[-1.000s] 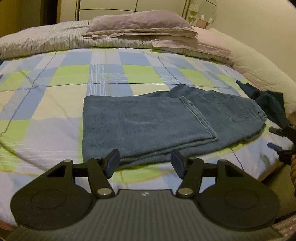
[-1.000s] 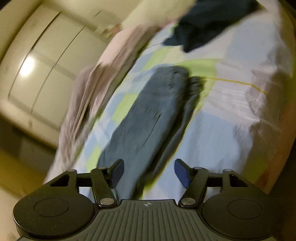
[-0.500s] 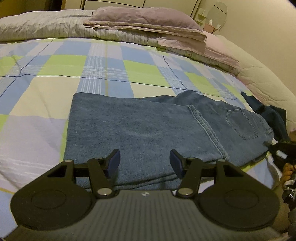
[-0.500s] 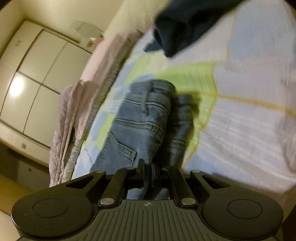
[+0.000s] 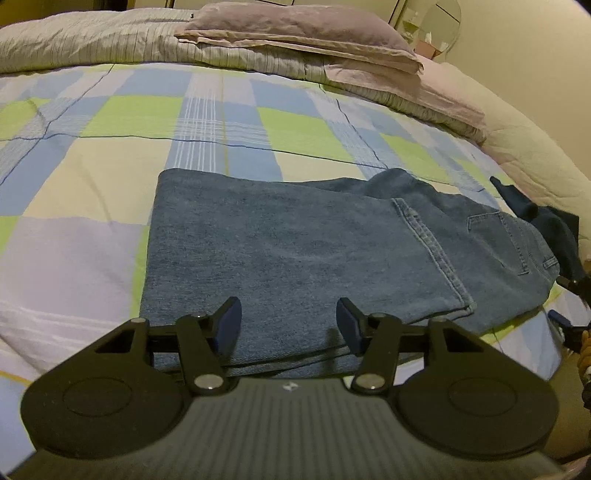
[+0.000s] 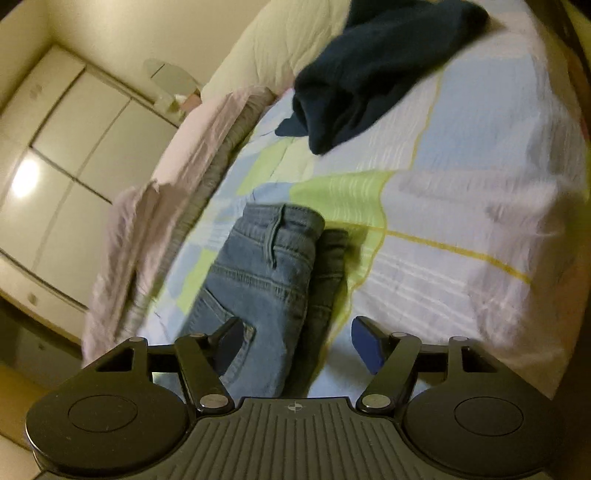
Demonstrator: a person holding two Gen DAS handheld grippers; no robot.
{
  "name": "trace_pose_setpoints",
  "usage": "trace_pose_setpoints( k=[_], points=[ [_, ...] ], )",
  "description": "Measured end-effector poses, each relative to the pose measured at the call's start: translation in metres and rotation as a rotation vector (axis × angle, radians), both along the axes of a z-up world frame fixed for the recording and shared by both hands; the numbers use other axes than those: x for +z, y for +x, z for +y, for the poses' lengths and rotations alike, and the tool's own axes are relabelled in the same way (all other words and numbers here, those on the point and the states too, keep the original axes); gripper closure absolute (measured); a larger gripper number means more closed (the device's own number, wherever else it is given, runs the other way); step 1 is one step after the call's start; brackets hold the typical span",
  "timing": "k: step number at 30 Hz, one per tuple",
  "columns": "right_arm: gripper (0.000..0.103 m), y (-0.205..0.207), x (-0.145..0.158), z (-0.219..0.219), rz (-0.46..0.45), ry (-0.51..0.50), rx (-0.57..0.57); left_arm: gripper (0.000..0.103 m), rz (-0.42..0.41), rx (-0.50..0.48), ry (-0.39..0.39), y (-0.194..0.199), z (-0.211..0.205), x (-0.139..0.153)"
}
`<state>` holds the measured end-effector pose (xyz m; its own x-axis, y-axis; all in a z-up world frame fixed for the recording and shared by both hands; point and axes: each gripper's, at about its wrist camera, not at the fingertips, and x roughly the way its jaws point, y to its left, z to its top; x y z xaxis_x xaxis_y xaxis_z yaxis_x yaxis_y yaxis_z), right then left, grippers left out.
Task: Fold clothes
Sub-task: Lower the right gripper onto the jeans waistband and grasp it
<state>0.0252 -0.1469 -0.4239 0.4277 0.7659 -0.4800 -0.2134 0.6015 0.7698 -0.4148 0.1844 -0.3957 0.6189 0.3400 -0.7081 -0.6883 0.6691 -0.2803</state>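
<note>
A bedroom in a home — a bed (image 5: 110, 122) under a checked blue, green and white cover, pillows (image 5: 295, 26) stacked at its head, pale wardrobe doors (image 6: 74, 147) along the wall and a small round mirror (image 5: 441, 14) in the corner — lit by warm indoor light.

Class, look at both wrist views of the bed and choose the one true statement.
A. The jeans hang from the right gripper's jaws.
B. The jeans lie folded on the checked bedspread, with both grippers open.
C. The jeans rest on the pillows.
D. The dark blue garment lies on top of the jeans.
B: the jeans lie folded flat on the checked bedspread, and the left gripper and right gripper both show their jaws spread apart, holding nothing.
</note>
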Motion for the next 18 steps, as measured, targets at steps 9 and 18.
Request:
trace_pose_setpoints(
  k=[9,18],
  points=[
    [0.061,0.032,-0.014,0.014,0.053,0.028,0.012,0.051,-0.032,0.013,-0.027,-0.004,0.004,0.000],
    [0.082,0.043,-0.015,0.034,-0.019,-0.067,0.067,0.055,-0.028,-0.008,-0.047,0.000,0.013,-0.020]
  ],
)
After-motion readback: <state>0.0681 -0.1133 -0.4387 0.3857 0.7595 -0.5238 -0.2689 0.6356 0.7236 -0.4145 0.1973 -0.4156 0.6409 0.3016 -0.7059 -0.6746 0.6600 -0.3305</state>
